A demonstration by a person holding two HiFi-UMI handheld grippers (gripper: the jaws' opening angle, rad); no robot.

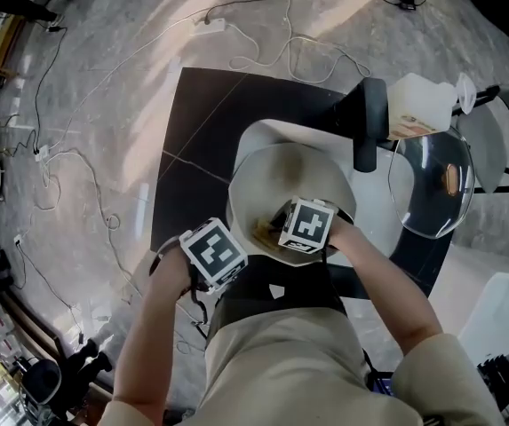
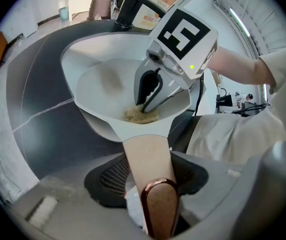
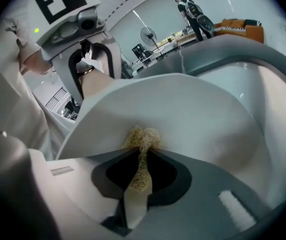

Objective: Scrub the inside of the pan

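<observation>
White pan [image 1: 281, 171] sits on dark tabletop [image 1: 201, 122], directly ahead of the person, between the two marker cubes. Long axis runs from the bowl back toward the person. The beige handle [image 2: 150, 159], with its copper-coloured end, points at the left gripper's camera, and the bowl opens away and upward.

Left gripper [image 2: 150, 179]: clamped on the handle, with the black ribbed pads standing wide at either side of it.

Right gripper [image 3: 140, 171]: pinched on a tan fibrous scrubber [image 3: 142, 139], whose tuft presses against the pan's inner wall low in the bowl.

Writing: only the black-and-white square markers on the cubes. Orange-printed box [image 2: 157, 4] beyond the pan is too small to read.

View differences:
- Head view alone shows a glass lid [image 1: 432, 180] to the right and a white jug [image 1: 423, 103] behind it. The handle is hidden there under the left cube.
- Left gripper view shows the grip on the handle and the scrubber from the front.
- Right gripper view shows a standing fan [image 3: 148, 34] and a distant person [image 3: 188, 9].
</observation>
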